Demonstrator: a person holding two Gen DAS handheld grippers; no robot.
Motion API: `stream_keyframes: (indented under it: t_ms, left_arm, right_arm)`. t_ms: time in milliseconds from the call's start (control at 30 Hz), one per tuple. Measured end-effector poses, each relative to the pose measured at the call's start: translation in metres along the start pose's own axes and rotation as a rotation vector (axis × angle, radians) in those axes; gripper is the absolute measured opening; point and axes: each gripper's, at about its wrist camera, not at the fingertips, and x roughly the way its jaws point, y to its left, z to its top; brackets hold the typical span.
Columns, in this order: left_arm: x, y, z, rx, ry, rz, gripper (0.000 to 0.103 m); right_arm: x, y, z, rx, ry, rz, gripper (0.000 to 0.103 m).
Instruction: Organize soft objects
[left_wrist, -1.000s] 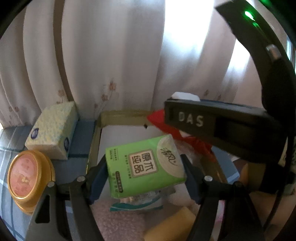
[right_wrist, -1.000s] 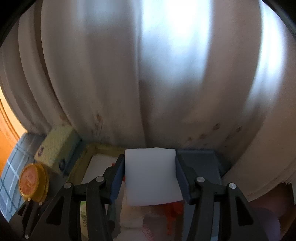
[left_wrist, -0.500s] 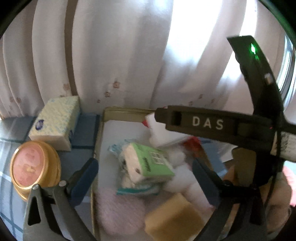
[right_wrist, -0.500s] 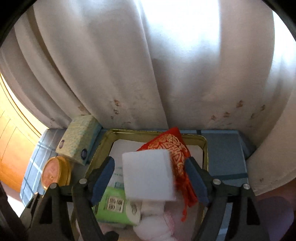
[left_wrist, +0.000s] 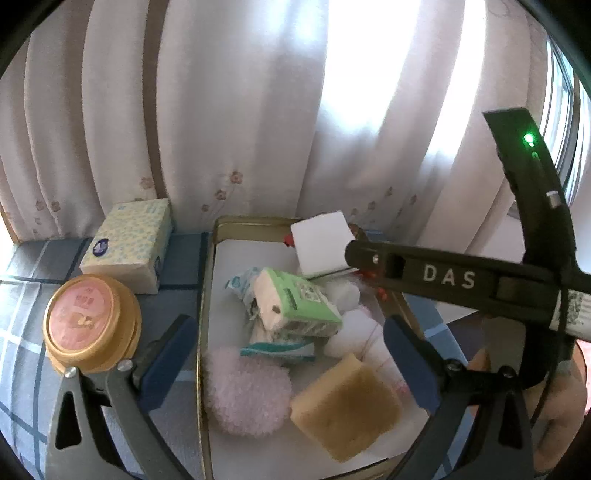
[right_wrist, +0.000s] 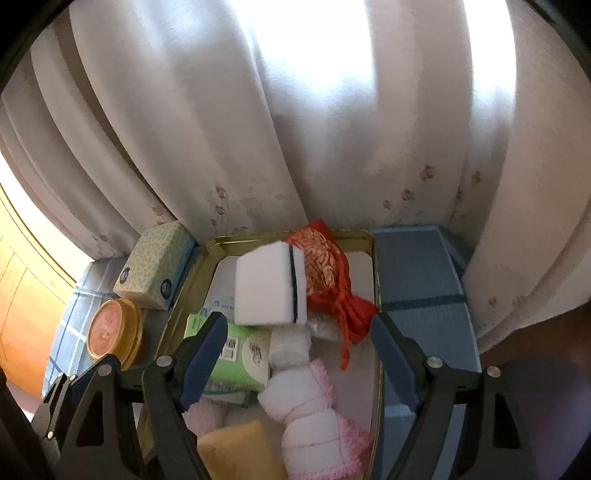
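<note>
A gold-rimmed tray (left_wrist: 207, 295) (right_wrist: 376, 280) holds the soft things. In it lie a green tissue pack (left_wrist: 295, 306) (right_wrist: 236, 354), a white sponge block (left_wrist: 323, 243) (right_wrist: 269, 288), a red embroidered pouch (right_wrist: 328, 280), a rolled white-and-pink towel (right_wrist: 310, 413), a pink fluffy pad (left_wrist: 245, 395) and a tan sponge (left_wrist: 345, 402) (right_wrist: 236, 450). My left gripper (left_wrist: 288, 365) is open and empty above the tray's near part. My right gripper (right_wrist: 299, 362) is open and empty above the tray; its body crosses the left wrist view.
A patterned tissue box (left_wrist: 129, 243) (right_wrist: 155, 269) and a gold round tin with a pink lid (left_wrist: 88, 325) (right_wrist: 110, 332) stand left of the tray on a blue checked cloth. White curtains hang close behind. Bare blue cloth (right_wrist: 421, 295) lies right of the tray.
My left gripper has opened and dropped the green tissue pack into the tray. My right gripper has opened and let the white sponge block fall onto the pile. Both grippers have drawn back.
</note>
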Motion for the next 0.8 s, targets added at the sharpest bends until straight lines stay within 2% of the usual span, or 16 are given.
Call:
stream_keyframes:
  t_ms: [133,300,533,700,800]
  left_arm:
    - [-0.007,0.000,-0.007,0.014,-0.021,0.020,0.103]
    - [-0.013,0.005,-0.015,0.028,-0.079,0.091,0.103]
    - [-0.029,0.015,-0.023,0.045,-0.202,0.175,0.103]
    - [-0.040,0.026,-0.028,0.049,-0.287,0.230,0.103]
    - [-0.046,0.037,-0.031,0.027,-0.326,0.240,0.103]
  right_arm:
    - [-0.008,-0.002,-0.009,0.016,-0.013,-0.023,0.082]
    - [-0.022,0.000,-0.022,0.035,-0.085,-0.077,0.082]
    - [-0.045,0.011,-0.045,0.067,-0.240,-0.146,0.082]
    - [-0.061,0.024,-0.064,0.063,-0.410,-0.214,0.083]
    - [-0.067,0.028,-0.073,0.076,-0.481,-0.234,0.091]
